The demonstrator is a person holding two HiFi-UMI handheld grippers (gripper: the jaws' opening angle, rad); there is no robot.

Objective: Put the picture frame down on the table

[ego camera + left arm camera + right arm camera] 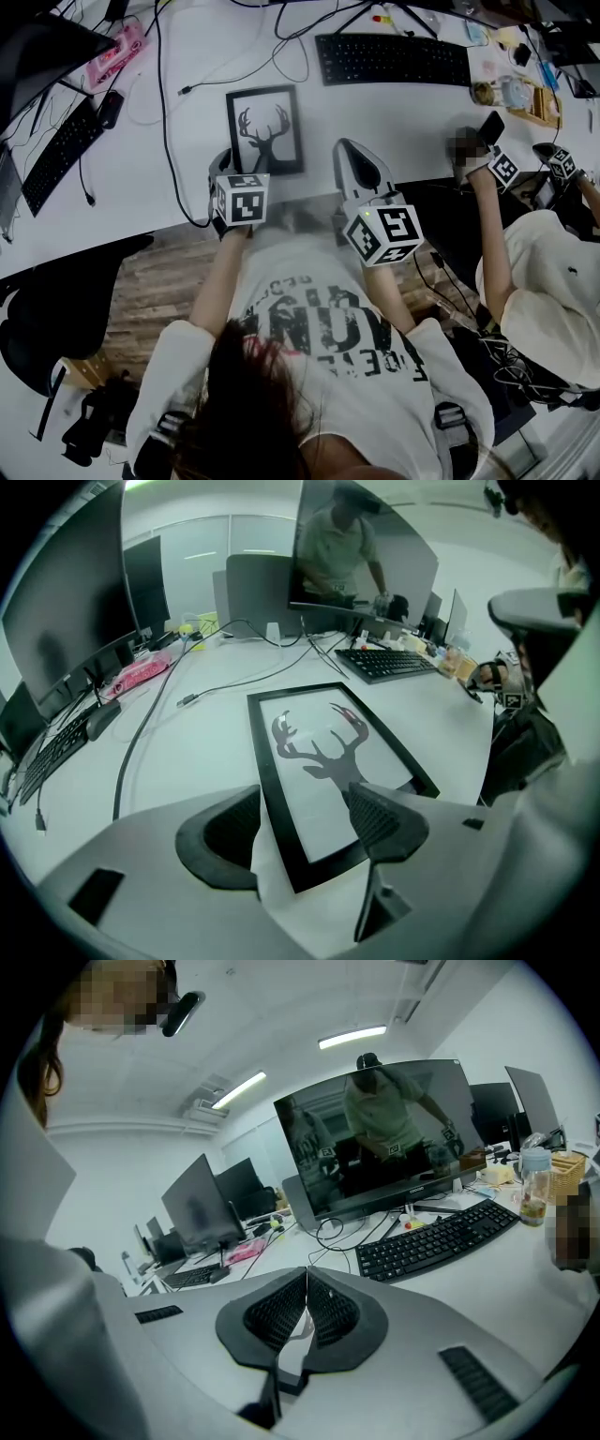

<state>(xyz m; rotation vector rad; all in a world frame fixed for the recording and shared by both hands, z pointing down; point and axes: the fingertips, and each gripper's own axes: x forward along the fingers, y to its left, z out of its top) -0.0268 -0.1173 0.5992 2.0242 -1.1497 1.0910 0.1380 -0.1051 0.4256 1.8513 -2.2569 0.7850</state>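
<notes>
Left claw [305, 808], spread, partly hides the picture frame [319, 747]; right claw [307, 1290] pressed together.

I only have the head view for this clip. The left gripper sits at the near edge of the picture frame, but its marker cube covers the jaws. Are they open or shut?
Observer: Open. In the left gripper view the left gripper has its jaws apart, and the near end of the picture frame lies between them.
Operator: And the right gripper, is it holding anything?
Observer: No. The right gripper view shows the right gripper with its jaws shut together and nothing between them. It looks towards a keyboard and a dark monitor.
</notes>
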